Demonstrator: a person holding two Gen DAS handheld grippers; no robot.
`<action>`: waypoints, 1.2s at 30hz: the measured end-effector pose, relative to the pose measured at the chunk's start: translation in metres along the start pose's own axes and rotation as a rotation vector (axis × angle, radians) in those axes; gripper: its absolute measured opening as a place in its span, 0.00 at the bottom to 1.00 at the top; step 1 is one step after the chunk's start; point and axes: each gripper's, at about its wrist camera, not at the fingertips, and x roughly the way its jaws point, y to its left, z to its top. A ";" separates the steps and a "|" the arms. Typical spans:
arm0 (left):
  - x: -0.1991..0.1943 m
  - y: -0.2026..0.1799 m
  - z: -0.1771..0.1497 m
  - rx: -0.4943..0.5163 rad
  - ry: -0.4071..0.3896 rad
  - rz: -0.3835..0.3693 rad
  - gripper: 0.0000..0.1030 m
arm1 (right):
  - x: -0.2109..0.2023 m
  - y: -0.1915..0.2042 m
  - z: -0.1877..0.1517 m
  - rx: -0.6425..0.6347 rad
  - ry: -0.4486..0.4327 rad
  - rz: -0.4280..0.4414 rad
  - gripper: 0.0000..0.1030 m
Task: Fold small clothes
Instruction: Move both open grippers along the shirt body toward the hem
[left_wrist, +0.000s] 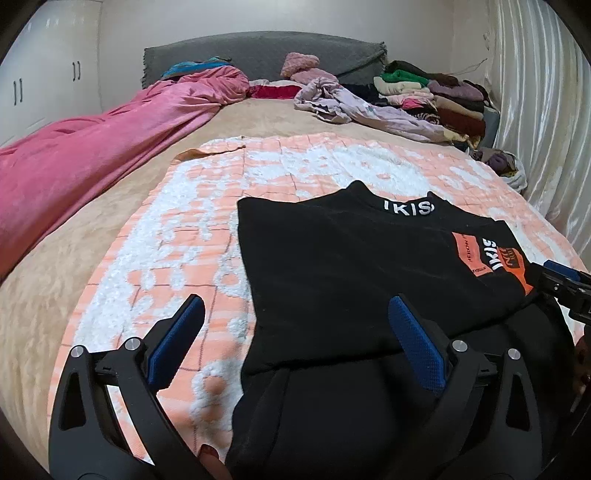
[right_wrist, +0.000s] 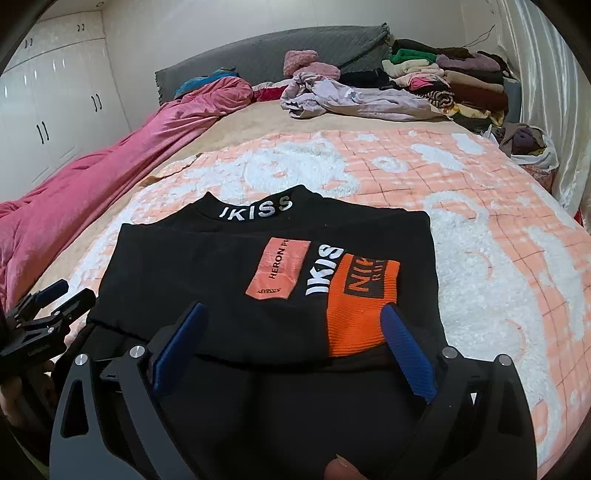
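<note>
Left tool (left_wrist: 295, 317) has its blue pads spread wide w/ nothing pinched; one pad hangs over the peach-and-white blanket (left_wrist: 177, 229), the other over the black top (left_wrist: 332, 251). Right tool (right_wrist: 293, 323) is likewise spread wide, empty, both pads above the black top's near fold, one by the orange ribbed panel (right_wrist: 360, 310). No pad seen touching cloth.

Black top lies on the blanket approx mid-bed, folded over on itself: white "IKISS" collar lettering at its far edge, a salmon "HERON" patch (right_wrist: 279, 267) beside the orange panel on the upper layer, a lower black layer running toward the cameras. In the left wrist view the right tool shows at the top's right edge; in the right wrist view the left tool sits just off its left edge.

Beyond the black top: pink duvet (left_wrist: 92, 158) along the bed's left side, crumpled lilac garment (right_wrist: 351, 98) & a pile of folded clothes (right_wrist: 461, 77) by the grey headboard (left_wrist: 258, 55). White wardrobe (right_wrist: 55, 99) far left; curtain (left_wrist: 546, 110) far right.
</note>
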 end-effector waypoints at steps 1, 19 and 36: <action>-0.001 0.001 0.000 0.001 -0.002 0.003 0.91 | -0.001 0.001 0.000 -0.002 -0.003 -0.002 0.92; -0.024 0.022 -0.018 -0.033 -0.027 0.028 0.91 | -0.015 0.010 -0.007 -0.018 -0.012 -0.011 0.95; -0.042 0.023 -0.043 -0.025 -0.029 0.034 0.91 | -0.043 0.013 -0.012 -0.051 -0.051 -0.013 0.95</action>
